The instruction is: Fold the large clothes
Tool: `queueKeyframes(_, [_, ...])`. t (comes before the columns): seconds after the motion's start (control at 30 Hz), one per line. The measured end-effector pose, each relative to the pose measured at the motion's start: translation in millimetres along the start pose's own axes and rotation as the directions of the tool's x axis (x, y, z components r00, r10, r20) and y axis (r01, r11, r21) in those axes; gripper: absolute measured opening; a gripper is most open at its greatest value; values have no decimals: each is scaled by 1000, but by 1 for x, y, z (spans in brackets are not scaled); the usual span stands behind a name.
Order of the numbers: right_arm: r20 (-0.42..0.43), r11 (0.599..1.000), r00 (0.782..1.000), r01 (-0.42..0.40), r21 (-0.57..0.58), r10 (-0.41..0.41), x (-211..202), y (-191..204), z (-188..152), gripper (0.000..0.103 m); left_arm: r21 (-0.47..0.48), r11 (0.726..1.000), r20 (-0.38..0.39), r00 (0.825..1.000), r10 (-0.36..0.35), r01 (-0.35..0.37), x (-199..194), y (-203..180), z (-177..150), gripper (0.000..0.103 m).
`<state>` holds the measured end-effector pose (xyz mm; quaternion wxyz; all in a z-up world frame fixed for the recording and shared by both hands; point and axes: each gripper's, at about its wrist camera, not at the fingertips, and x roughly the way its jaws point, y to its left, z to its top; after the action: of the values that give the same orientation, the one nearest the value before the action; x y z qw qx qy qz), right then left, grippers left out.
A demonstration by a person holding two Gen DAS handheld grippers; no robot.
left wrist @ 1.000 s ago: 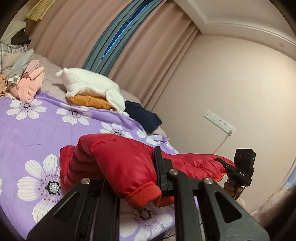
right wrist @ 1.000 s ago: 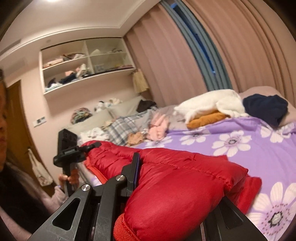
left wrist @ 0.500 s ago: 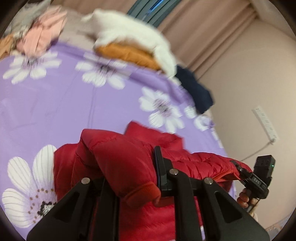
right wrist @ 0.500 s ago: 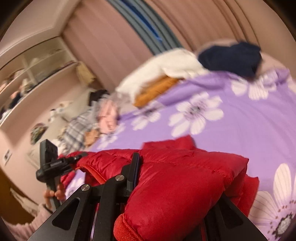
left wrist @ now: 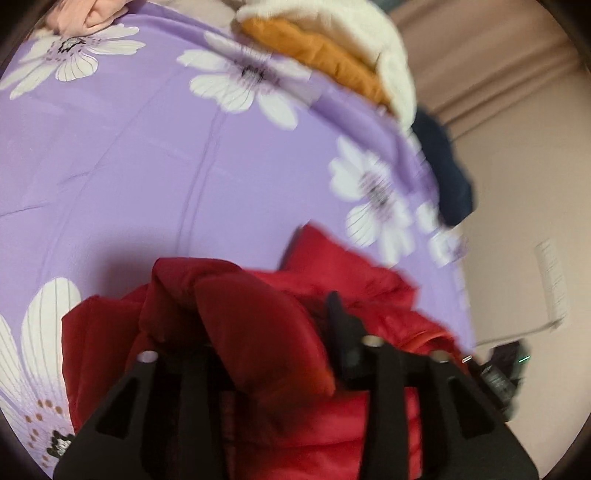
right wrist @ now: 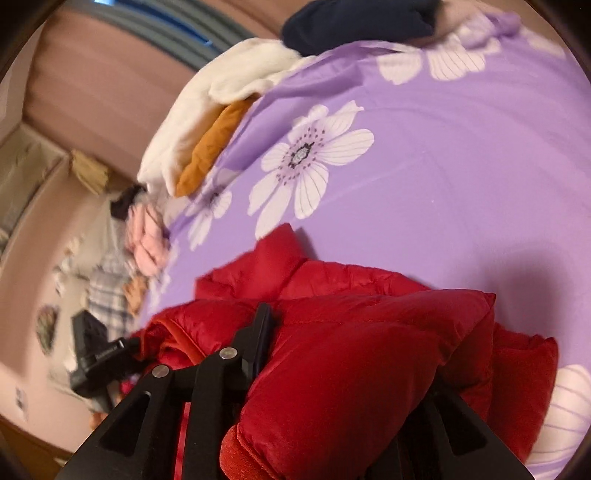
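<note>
In the left wrist view, the left gripper (left wrist: 266,332) was clamped on a sleeve of the red puffer jacket (left wrist: 280,424), the padded cloth bulging between its two black fingers (left wrist: 341,325). The jacket lay bunched at 6 o'clock on the purple floral bedsheet (left wrist: 129,166), its collar end reaching toward 3 o'clock. At 1 o'clock a white fleece garment (left wrist: 354,33) sat on top of an orange garment (left wrist: 321,59), with a navy garment (left wrist: 447,173) just beside them at 2 o'clock. A pink garment (left wrist: 96,14) showed at 11 o'clock. The right gripper (left wrist: 502,373) appeared blurred at 4 o'clock.

In the right wrist view, the right gripper (right wrist: 347,354) was closed on the other sleeve of the red puffer jacket (right wrist: 351,369), its ribbed cuff at 6 o'clock. The purple floral bedsheet (right wrist: 461,177) spread from 12 to 3 o'clock. The white fleece garment (right wrist: 221,85) lay over the orange garment (right wrist: 210,147) at 11 o'clock, the navy garment (right wrist: 351,18) at 12 o'clock. The left gripper (right wrist: 96,362) showed at 8 o'clock against the jacket's edge.
</note>
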<state>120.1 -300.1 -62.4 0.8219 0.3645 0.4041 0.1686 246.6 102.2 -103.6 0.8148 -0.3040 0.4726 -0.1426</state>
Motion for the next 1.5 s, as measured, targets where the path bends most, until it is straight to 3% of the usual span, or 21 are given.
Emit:
queueKeyframes(0.03, [5,1000,1000,-28,13,28,-4,0,1,31,-7,1000,34,999,-27,27,-12,-1,3,70])
queueKeyframes(0.07, [11,998,998,-56,25,56,-9,1,3,34,-2,1000,68,998,-16,16,-21,-4,5,91])
queueKeyframes(0.1, [19,997,997,-75,37,74,-14,2,4,43,6,1000,115,993,15,-16,-32,-6,7,97])
queueKeyframes(0.2, [64,994,995,-86,65,82,-27,5,9,66,16,999,168,985,32,-36,-56,-7,12,97])
queueKeyframes(0.23, [94,995,993,-75,61,69,-36,7,10,68,12,999,169,985,31,-34,-61,-6,11,97])
queueKeyframes(0.33, [137,999,990,-27,40,21,-50,14,12,69,58,997,178,983,41,-52,-74,-12,0,96])
queueKeyframes(0.47, [148,981,983,130,-143,-109,-56,46,-9,69,168,979,171,982,83,-112,-72,-33,-27,94])
queueKeyframes(0.53, [176,928,964,244,-280,-201,-52,65,-32,69,235,963,178,980,87,-129,-70,-43,-47,89])
queueKeyframes(0.6, [214,859,940,332,-390,-266,-48,77,-58,69,299,938,183,975,123,-174,-65,-54,-70,73])
queueKeyframes(0.67, [234,801,933,354,-483,-272,-45,88,-86,68,366,910,182,974,134,-193,-60,-64,-93,60])
queueKeyframes(0.77, [245,744,934,357,-564,-261,-38,96,-115,63,452,858,199,966,167,-242,-49,-73,-121,44])
queueKeyframes(0.87, [235,714,932,362,-599,-276,-26,97,-126,57,503,826,174,966,190,-253,-29,-71,-141,43])
queueKeyframes(0.93, [231,691,919,392,-607,-318,-14,92,-129,57,528,797,182,956,232,-294,-14,-66,-149,43])
queueKeyframes(1.1, [204,693,912,403,-598,-355,8,68,-128,56,540,785,164,953,254,-302,7,-49,-154,44])
queueKeyframes(1.23, [206,689,909,411,-597,-363,11,67,-133,56,528,796,155,955,253,-296,6,-48,-152,45])
queueKeyframes(1.43, [190,747,933,358,-561,-304,-22,74,-136,56,501,807,184,949,256,-314,-25,-55,-156,50])
queueKeyframes(1.5, [217,750,930,368,-549,-297,-40,73,-139,56,496,802,212,942,261,-334,-37,-55,-159,53])
